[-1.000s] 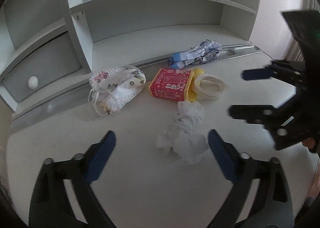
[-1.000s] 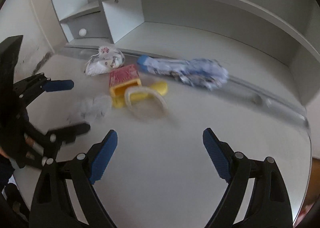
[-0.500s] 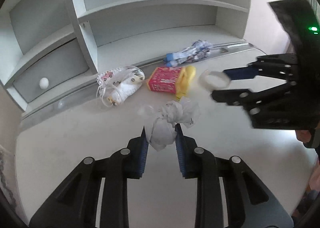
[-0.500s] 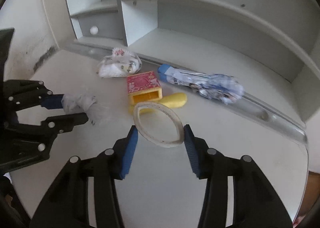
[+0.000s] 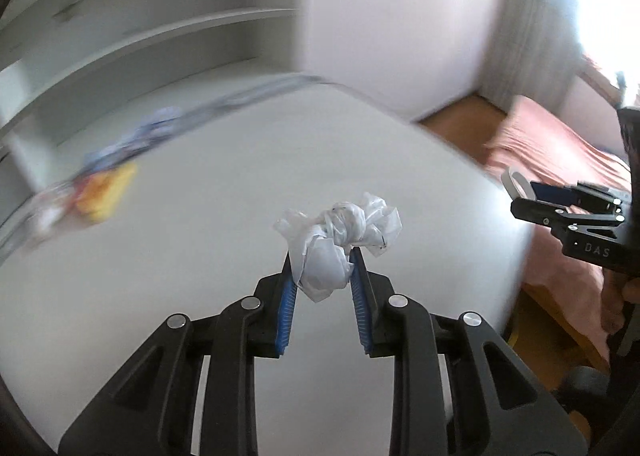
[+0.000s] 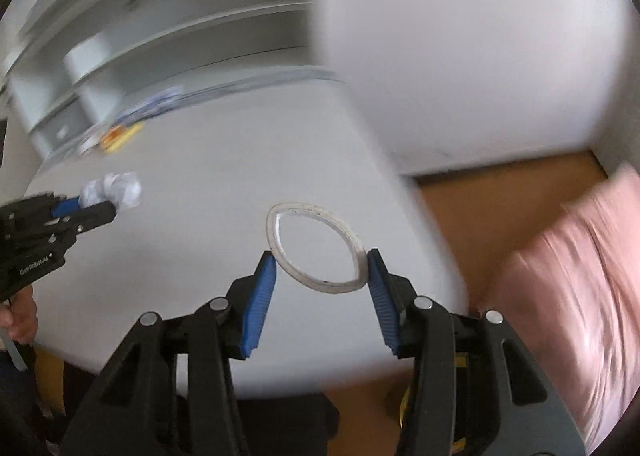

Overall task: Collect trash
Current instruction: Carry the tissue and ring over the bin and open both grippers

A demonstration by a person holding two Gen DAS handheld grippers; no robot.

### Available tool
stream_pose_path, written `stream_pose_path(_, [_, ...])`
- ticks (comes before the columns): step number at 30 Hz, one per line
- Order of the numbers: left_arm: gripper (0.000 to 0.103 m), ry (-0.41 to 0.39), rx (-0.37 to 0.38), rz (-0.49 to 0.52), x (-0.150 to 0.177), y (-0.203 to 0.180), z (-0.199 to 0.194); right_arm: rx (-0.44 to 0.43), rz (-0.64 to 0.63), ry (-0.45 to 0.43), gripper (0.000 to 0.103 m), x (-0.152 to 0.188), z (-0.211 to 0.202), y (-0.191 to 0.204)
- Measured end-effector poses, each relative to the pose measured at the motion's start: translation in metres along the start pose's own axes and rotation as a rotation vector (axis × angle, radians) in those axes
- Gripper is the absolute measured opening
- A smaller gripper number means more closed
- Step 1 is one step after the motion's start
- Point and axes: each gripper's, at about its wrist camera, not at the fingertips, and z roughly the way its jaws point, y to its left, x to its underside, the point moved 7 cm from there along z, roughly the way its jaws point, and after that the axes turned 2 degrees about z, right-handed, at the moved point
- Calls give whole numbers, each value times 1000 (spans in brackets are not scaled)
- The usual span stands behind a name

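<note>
from my left wrist camera, the left hand-held gripper (image 5: pixel 322 262) is pinching a crumpled wad of white translucent plastic wrap (image 5: pixel 340 244) between its blue ribbed pads (image 5: pixel 286 312); the wad bulges above the tips and is lifted clear of the pale grey tabletop (image 5: pixel 200 236). far off at the left edge i see a motion-blurred heap with a yellow and red box (image 5: pixel 102 191) and a blue-and-white crumpled wrapper (image 5: pixel 136 139) lying on the tabletop near the white shelving unit (image 5: pixel 140 31). on the right, the right hand-held gripper (image 5: pixel 520 197) juts in beyond the tabletop edge, over a pink bedspread (image 5: pixel 560 159), with a thin white ring (image 5: pixel 513 180) showing at its tip

from my right wrist camera, the right hand-held gripper (image 6: pixel 322 270) has its blue pads (image 6: pixel 258 296) pressed against both sides of the thin white ring (image 6: pixel 316 244), squeezing it into an oval; the ring is held in the air above the tabletop (image 6: pixel 200 175) near its edge. at the left the left hand-held gripper (image 6: pixel 100 203) comes in clamped on the white plastic wad (image 6: pixel 116 187). the blurred yellow box (image 6: pixel 120 133) and wrapper (image 6: pixel 160 101) lie far back by the shelving (image 6: pixel 120 35). to the right i see wooden floor (image 6: pixel 500 183) and the pink bedspread (image 6: pixel 568 284)
</note>
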Motion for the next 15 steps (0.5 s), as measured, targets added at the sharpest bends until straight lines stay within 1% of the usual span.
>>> stream_pose_path(1, [25,1,34,24,-3,-22,5,22,35,0,46,8,-6,-20])
stream_pose_path(3, [25,4,99,73,-7,-65,13,77,150,4,46,36,-20,-72])
stream_pose_path(4, [25,7,130,99,-9,-87,18,95,187,7,46,46,-24,-88])
stream_pose_path(5, [25,9,152,126,-10,-107,22,136,247,13,46,65,-29,-115])
stream_pose_path(6, [25,10,182,163,-9,-132,28,159,275,18,46,74,-31,-130])
stream_pose_path(7, [25,14,214,195,-7,-155,32,197,314,29,46,90,-33,-150])
stream_pose_path(8, [25,26,253,229,-2,-183,39,212,338,36,46,100,-34,-163])
stream_pose_path(11, [25,50,332,302,11,-240,52,245,442,81,46,138,-26,-207])
stream_pose_path(12, [25,59,361,327,17,-261,59,257,458,93,46,146,-23,-216])
stream_pose_path(14, [25,95,402,363,30,-294,79,274,505,134,46,169,-14,-239])
stream_pose_path(15, [25,107,413,373,35,-304,86,275,523,144,46,176,-10,-245])
